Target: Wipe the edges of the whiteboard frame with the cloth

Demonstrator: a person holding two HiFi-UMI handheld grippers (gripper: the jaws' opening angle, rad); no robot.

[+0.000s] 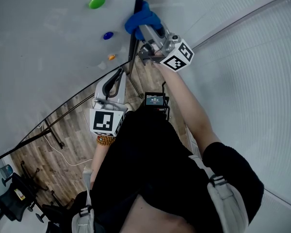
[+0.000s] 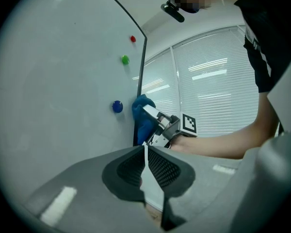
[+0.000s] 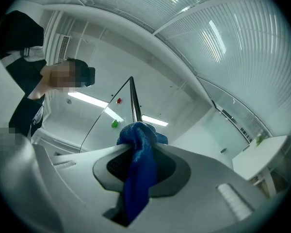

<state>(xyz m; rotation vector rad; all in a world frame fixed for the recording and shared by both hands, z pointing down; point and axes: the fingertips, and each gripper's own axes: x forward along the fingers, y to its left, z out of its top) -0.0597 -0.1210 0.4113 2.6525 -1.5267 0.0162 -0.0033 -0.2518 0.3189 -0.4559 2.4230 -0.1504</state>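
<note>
- The right tongs (image 3: 138, 145) are clenched on a bright blue crumpled cloth (image 3: 137, 178), which hangs down between the ribbed pads and bunches up past their tips
- In the head view the right tongs (image 1: 144, 29) press that cloth (image 1: 139, 17) against the dark vertical side edge of the whiteboard frame (image 1: 133, 50), high on the board
- The left gripper view shows the same contact: the cloth (image 2: 141, 111) sits wrapped on the frame edge (image 2: 142, 62)
- The left tongs (image 2: 145, 152) are closed, pads meeting, with nothing between them; they hang lower, apart from the board (image 1: 118, 76)
- The white glossy whiteboard surface (image 1: 48, 52) carries a green oval magnet (image 1: 96, 2), a small blue round magnet (image 1: 108, 35) and a tiny orange magnet (image 1: 111, 57), all left of the cloth
- Brown wood-plank floor (image 1: 63, 144) lies below, and pale window blinds (image 1: 252, 96) stand to the right
</note>
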